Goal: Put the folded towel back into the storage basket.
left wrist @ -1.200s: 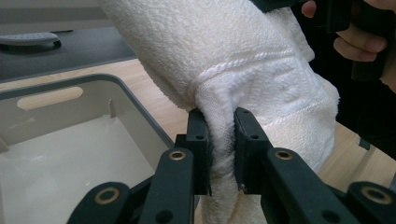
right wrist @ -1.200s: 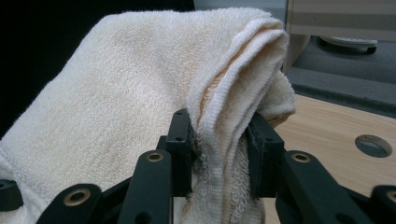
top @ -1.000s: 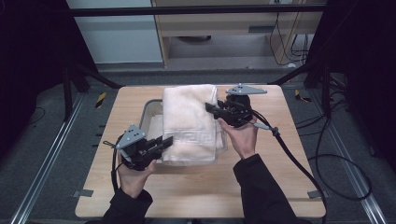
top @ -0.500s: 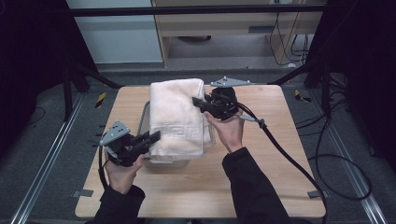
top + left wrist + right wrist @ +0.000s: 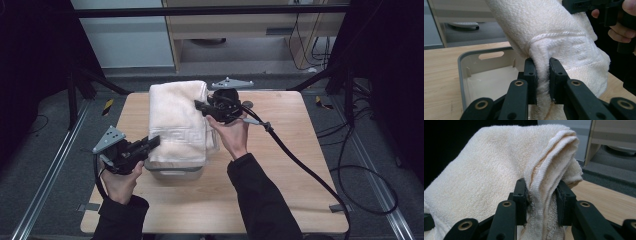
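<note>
Towel point(image 5: 179, 120) now farther left, both claws clamped.

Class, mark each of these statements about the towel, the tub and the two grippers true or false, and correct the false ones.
1. The left gripper is shut on the towel. True.
2. The right gripper hangs open, away from the towel. False: its jaws clamp a folded edge of the towel.
3. A grey tub sits under the towel. True.
4. The towel lies flat on the table. False: it is held up over the tub between both grippers.
</note>
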Motion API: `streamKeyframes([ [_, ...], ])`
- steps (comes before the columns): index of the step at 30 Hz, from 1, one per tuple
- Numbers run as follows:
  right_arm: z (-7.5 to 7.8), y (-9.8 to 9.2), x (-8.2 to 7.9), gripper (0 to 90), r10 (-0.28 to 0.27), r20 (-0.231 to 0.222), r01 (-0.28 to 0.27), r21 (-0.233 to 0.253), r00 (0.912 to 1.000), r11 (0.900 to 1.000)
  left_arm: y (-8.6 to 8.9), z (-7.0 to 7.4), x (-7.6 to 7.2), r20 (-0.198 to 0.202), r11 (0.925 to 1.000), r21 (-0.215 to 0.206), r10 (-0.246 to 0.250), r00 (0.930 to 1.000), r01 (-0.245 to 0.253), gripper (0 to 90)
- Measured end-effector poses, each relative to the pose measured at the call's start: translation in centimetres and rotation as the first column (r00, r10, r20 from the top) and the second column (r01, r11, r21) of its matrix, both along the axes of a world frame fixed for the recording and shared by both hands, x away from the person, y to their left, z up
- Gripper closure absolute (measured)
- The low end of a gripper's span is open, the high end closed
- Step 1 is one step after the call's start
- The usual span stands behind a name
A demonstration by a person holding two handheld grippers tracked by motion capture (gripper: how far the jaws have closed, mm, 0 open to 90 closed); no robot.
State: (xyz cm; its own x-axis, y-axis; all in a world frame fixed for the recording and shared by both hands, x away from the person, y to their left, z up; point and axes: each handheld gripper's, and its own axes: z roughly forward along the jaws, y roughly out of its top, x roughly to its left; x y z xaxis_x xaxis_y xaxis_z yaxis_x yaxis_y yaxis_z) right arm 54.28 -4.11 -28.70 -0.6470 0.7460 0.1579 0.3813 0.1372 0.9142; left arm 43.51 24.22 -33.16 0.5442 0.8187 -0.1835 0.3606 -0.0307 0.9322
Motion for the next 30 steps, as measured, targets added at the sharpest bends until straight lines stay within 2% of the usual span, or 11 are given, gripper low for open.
streamKeyframes([
  [17,-1.2,2.6,1.9,66.7,0.006,-0.003,-0.006,-0.001,1.0000,1.000,1.6,-1.0,1.3,-0.014,0.9979,0.023,0.060,0.9981,-0.060,77.9],
  [30,-3.9,4.0,3.5,66.4,-0.016,-0.025,0.015,-0.027,0.9996,1.000,2.3,-3.0,2.9,-0.058,0.9944,0.063,0.089,0.9944,-0.085,77.9],
])
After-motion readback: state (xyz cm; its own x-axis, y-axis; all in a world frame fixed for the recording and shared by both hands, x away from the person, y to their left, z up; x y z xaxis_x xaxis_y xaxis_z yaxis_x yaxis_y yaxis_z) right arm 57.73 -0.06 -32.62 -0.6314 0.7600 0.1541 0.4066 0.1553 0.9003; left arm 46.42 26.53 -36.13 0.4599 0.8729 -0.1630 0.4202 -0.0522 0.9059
